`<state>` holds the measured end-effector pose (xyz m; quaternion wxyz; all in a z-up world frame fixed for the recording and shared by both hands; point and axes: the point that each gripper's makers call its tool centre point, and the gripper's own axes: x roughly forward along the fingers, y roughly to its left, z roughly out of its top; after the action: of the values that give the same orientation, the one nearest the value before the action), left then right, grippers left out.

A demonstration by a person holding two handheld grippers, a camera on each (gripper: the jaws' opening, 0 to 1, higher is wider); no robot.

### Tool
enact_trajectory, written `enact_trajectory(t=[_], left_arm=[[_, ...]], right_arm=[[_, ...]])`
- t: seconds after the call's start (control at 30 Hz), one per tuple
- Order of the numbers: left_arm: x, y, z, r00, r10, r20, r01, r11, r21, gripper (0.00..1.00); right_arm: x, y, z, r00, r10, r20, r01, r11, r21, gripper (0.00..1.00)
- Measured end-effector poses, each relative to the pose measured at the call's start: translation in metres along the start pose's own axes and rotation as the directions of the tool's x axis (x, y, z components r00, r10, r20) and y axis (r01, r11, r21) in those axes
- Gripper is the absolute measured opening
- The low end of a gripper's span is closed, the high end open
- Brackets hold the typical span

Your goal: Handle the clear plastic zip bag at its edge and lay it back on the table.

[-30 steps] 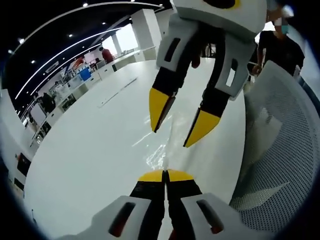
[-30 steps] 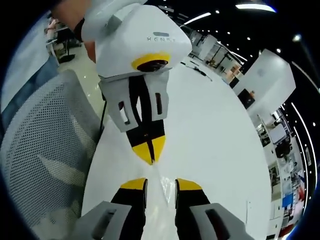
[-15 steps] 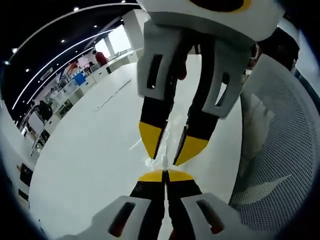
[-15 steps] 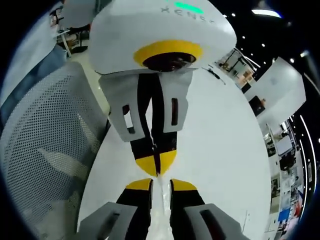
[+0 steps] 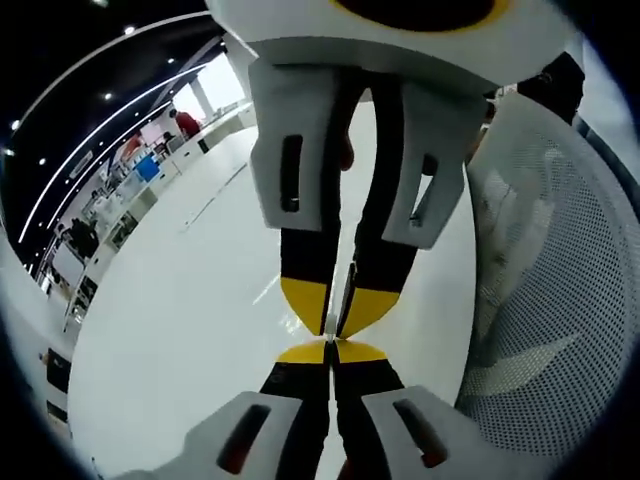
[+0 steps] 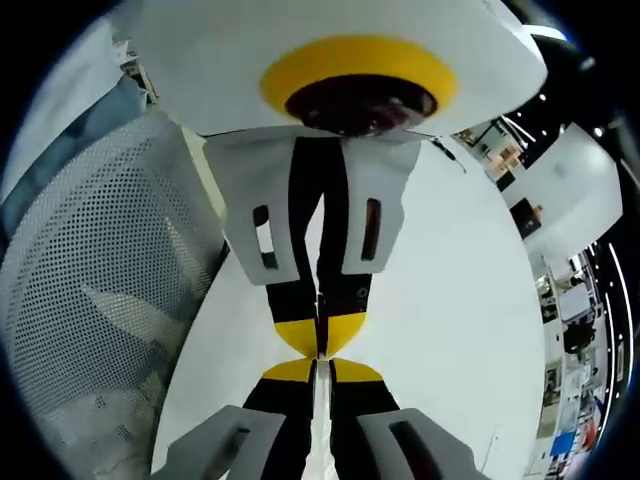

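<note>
Two tongs tip to tip over the white table.
At frame centre, left tongs and right tongs both closed, probably pinching the barely visible bag edge.

No legible text, label, brand, number or sign on anything in either view.
</note>
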<state>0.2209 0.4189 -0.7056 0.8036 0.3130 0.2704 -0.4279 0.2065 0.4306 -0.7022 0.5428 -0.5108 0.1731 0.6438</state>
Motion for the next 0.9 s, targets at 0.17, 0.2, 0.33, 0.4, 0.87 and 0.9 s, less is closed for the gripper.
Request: enact_trajectory(t=[0.17,0.2,0.33,0.4,0.87,0.9], left_arm=[[0.0007,-0.001,-0.003,1.0,0.004,-0.002,-0.004,0.999,-0.041,0.0],[0.0008,-0.0019,-0.0032,1.0,-0.002,-0.003,0.002,0.999,-0.046,0.0],[-0.0003,-0.0034,-0.0035,1.0,-0.014,-0.008,0.013,0.999,-0.051,0.0],[-0.0004,-0.0024,-0.0037,1.0,-0.014,-0.005,0.014,0.998,-0.065,0.0],[-0.0015,-0.0014,-0.0066,1.0,-0.008,-0.016,0.007,0.996,-0.086,0.0],[-0.0018,-0.0027,-0.0065,1.0,-0.013,-0.016,0.012,0.996,-0.087,0.0]], right_arm=[[0.0012,0.0023,0.0007,1.0,0.009,-0.003,-0.009,1.0,-0.028,0.0],[0.0013,0.0029,0.0008,1.0,0.012,-0.006,-0.012,0.999,-0.036,0.0],[0.0018,0.0038,0.001,1.0,0.011,-0.002,-0.011,1.0,-0.013,0.0],[0.0014,0.0031,0.001,1.0,0.004,-0.004,-0.004,1.0,-0.007,0.0],[0.0005,0.0024,-0.0002,1.0,-0.001,0.006,0.001,0.999,0.047,0.0],[0.0004,0.0036,-0.0003,1.0,0.005,0.006,-0.005,0.998,0.059,0.0]])
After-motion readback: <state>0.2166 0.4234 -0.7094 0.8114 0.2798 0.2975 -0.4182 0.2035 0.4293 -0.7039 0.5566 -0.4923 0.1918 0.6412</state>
